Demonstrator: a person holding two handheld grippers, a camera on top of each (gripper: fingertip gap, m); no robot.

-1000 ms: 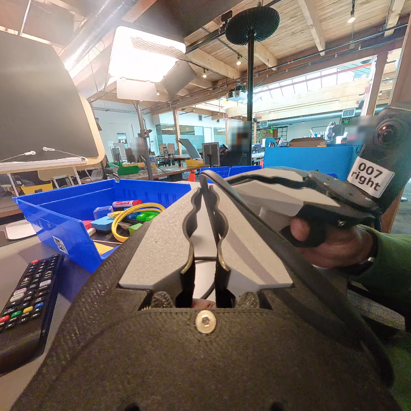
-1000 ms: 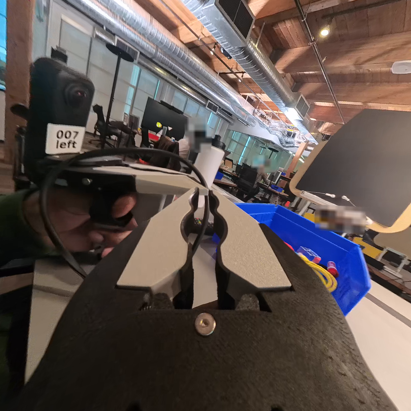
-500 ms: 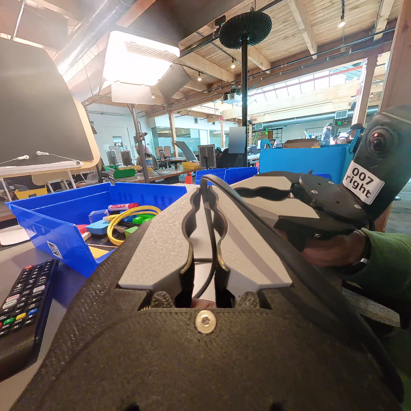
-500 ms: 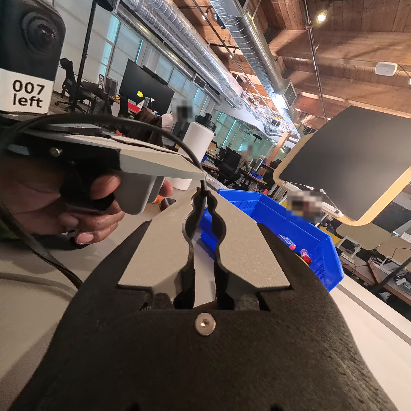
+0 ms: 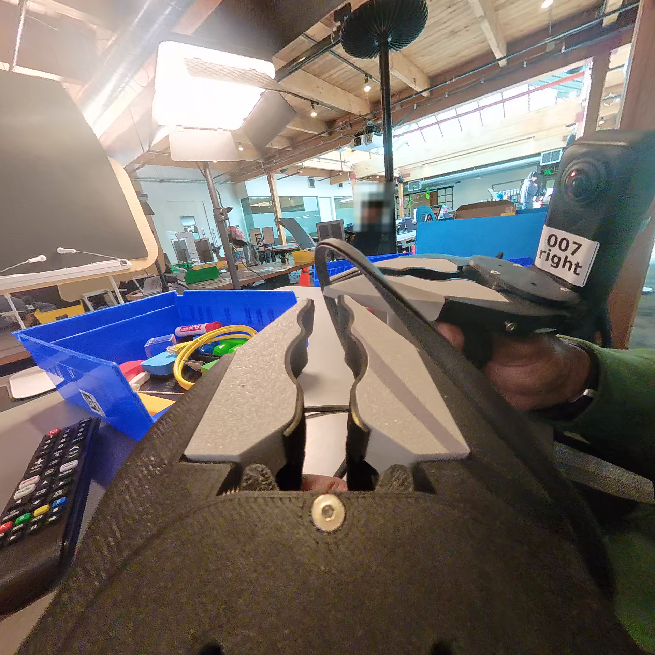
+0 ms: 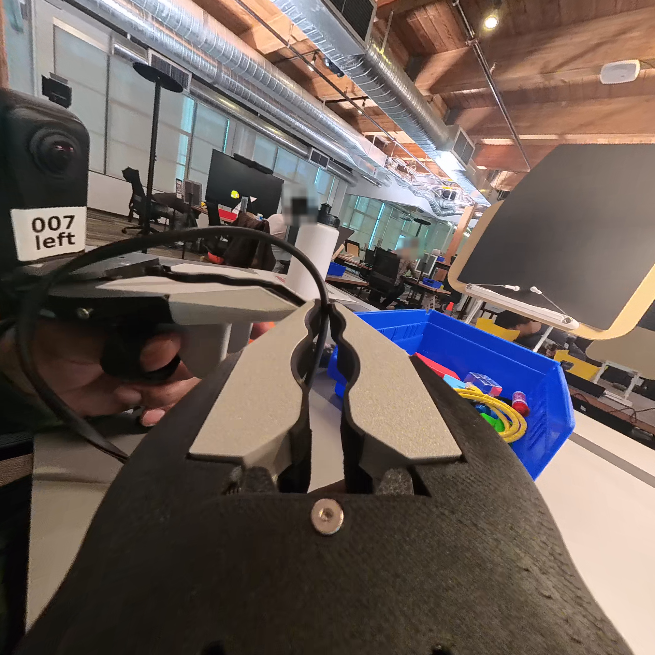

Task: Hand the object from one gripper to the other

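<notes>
In the left wrist view, our left gripper (image 5: 326, 319) is standing parted, the black cable (image 5: 390, 304) looping past its right finger toward the right gripper (image 5: 336, 287).

In the right wrist view, our right gripper (image 6: 320, 320) is pinching that cable at its fingertips.

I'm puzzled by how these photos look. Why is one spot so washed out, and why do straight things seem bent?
Left wrist view: the bright light panel overhead is blown out white, with haze spilling around it. Right wrist view: the wide lens curves the ceiling ducts and tilts the room; the blue bin stays fairly sharp, and the left edge looks smeared. Mosaic patches in both were added afterwards.
</notes>
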